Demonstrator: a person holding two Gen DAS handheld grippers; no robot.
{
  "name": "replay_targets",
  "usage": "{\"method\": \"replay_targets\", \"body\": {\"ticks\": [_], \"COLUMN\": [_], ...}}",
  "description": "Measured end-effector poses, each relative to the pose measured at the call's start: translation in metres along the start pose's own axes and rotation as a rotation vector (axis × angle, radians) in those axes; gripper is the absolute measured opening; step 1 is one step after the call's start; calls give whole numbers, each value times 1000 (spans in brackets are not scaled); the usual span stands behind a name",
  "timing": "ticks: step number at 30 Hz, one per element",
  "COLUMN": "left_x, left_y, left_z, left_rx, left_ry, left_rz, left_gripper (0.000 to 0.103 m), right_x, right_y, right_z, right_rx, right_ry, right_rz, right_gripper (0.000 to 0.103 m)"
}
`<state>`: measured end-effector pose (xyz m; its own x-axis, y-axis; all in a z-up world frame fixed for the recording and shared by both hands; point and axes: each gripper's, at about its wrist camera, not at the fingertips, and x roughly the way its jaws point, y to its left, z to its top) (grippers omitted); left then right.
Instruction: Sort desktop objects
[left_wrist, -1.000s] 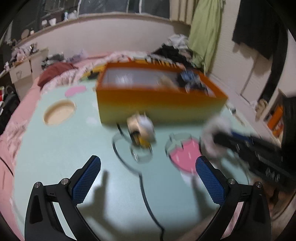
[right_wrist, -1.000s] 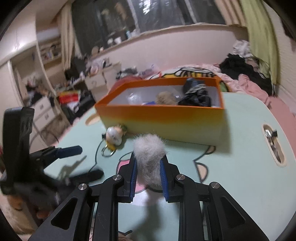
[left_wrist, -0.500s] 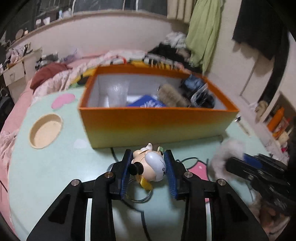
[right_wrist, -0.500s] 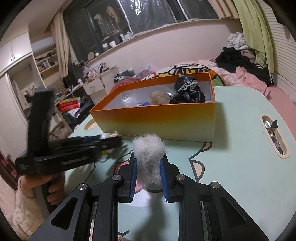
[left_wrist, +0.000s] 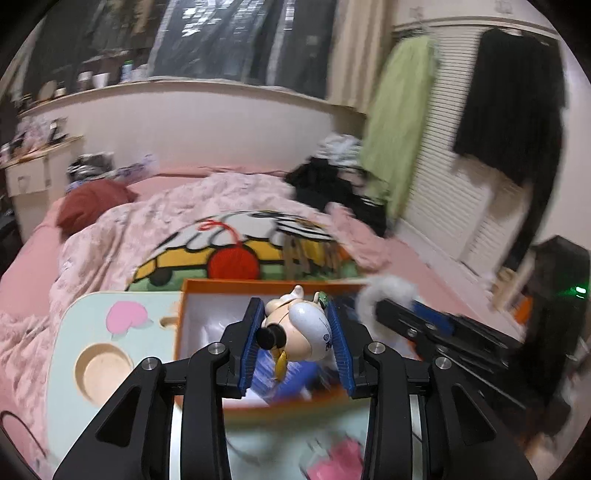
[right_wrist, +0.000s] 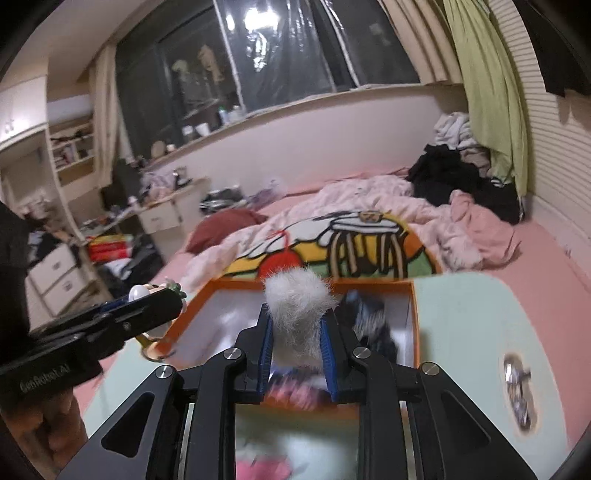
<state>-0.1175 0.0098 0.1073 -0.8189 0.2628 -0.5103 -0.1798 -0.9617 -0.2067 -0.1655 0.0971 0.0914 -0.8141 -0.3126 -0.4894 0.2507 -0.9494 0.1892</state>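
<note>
A small white-capped figurine keychain (left_wrist: 306, 332) sits between the blue pads of my left gripper (left_wrist: 293, 317), lifted over the orange box (left_wrist: 221, 284). The pads still touch it while the jaws are opening. My right gripper (right_wrist: 295, 314) holds a white fur pompom (right_wrist: 295, 295) between its pads above the same box (right_wrist: 415, 321), and its jaws are opening too. In the right wrist view the left gripper (right_wrist: 147, 314) hangs at the box's left corner, with the keychain's ring (right_wrist: 155, 354) dangling below. In the left wrist view the right gripper's pompom (left_wrist: 388, 291) shows at the box's right.
The box stands on a pale green table (left_wrist: 85, 314) with a round cup hole (left_wrist: 99, 369) on the left and a slot holding something metallic (right_wrist: 517, 384) on the right. Dark cloth (right_wrist: 373, 325) and a blue item (left_wrist: 280, 376) lie in the box. Behind is a bed.
My left gripper closed on the figurine on the table and lifted it over the box. My right gripper rose and moved forward with the pompom to above the box.
</note>
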Motion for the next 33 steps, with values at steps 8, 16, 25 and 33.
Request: {"method": "replay_targets", "body": {"ticks": [8, 16, 25, 33], "left_x": [36, 24, -35, -3], "left_y": [14, 9, 0, -14], "left_z": [-35, -45, -63, -127], "left_rx": [11, 49, -15, 80], "left_ry": [71, 89, 26, 288], "left_rz": [100, 96, 56, 199], "left_gripper": [80, 80, 82, 84], "right_x": [19, 13, -69, -48], "right_y": [6, 8, 2, -1], "right_z": [-34, -37, -41, -110], "right_rx": [-125, -126, -24, -45], "right_ry": [76, 76, -50, 270], "right_rz": [-145, -137, -71, -128], "right_gripper": [65, 64, 72, 75]}}
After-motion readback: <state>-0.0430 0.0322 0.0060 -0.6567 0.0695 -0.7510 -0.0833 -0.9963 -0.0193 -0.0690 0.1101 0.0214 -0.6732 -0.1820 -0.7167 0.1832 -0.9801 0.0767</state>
